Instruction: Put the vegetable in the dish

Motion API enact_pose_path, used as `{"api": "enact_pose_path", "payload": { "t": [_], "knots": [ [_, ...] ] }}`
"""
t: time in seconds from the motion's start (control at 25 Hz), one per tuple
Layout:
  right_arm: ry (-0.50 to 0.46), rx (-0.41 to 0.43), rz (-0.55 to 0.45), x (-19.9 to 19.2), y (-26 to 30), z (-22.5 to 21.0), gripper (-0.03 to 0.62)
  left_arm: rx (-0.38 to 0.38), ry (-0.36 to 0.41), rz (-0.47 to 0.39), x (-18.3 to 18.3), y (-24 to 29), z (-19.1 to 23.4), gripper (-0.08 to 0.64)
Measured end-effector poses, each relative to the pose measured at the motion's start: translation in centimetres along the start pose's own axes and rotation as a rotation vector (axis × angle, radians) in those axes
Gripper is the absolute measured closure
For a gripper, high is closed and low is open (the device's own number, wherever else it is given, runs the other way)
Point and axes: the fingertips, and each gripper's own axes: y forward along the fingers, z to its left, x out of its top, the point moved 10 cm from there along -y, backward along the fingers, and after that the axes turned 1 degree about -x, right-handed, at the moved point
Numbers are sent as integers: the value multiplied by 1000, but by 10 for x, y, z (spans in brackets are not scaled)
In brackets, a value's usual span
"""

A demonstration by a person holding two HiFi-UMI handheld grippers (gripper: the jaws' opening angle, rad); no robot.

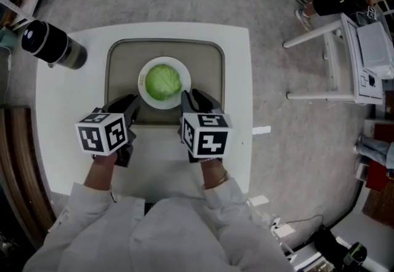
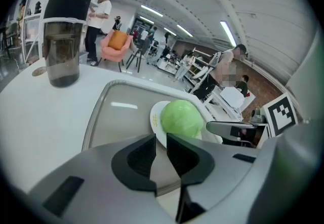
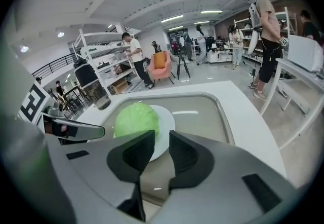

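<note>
A round green cabbage (image 1: 163, 81) rests on a white plate (image 1: 143, 83) in the middle of a beige tray (image 1: 123, 68). My left gripper (image 1: 132, 104) hovers at the tray's near edge, just left of the plate, jaws shut and empty. On the plate's near right side my right gripper (image 1: 197, 100) is likewise shut and holds nothing. In the left gripper view the cabbage (image 2: 181, 118) lies just beyond the gripper (image 2: 161, 139). The right gripper view shows the cabbage (image 3: 135, 119) a little left of the gripper (image 3: 162, 137).
A dark tumbler with a black lid (image 1: 52, 45) stands at the far left corner of the white table (image 1: 61, 141). Another white table (image 1: 345, 61) stands off to the right across the floor. People stand in the background of both gripper views.
</note>
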Motion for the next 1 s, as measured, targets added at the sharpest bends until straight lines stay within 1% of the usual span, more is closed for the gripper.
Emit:
{"api": "enact_pose_path", "payload": {
  "t": [0.16, 0.32, 0.44, 0.52, 0.64, 0.72, 0.8, 0.92, 1.0],
  "knots": [
    [13, 9, -89, -6, -34, 12, 516, -32, -25, -50, -9, -30, -8, 491],
    [10, 40, -149, -19, -72, 33, 526, -89, -3, -122, -22, -66, -21, 497],
    [19, 53, -207, -30, -104, 48, 554, -137, 37, -160, -36, -93, -39, 527],
    [21, 82, -261, -38, -124, 62, 561, -179, 67, -191, -46, -112, -48, 535],
    [-1, 156, -341, -54, -156, 87, 563, -272, 83, -249, -64, -143, -57, 548],
    [-15, 187, -380, -66, -177, 102, 568, -337, 99, -279, -75, -163, -64, 551],
    [-28, 209, -417, -78, -196, 115, 571, -386, 133, -303, -86, -180, -71, 551],
    [-58, 227, -464, -95, -220, 133, 574, -418, 207, -325, -101, -202, -82, 551],
    [-75, 246, -482, -103, -235, 142, 574, -425, 235, -333, -112, -216, -88, 551]
  ]
}}
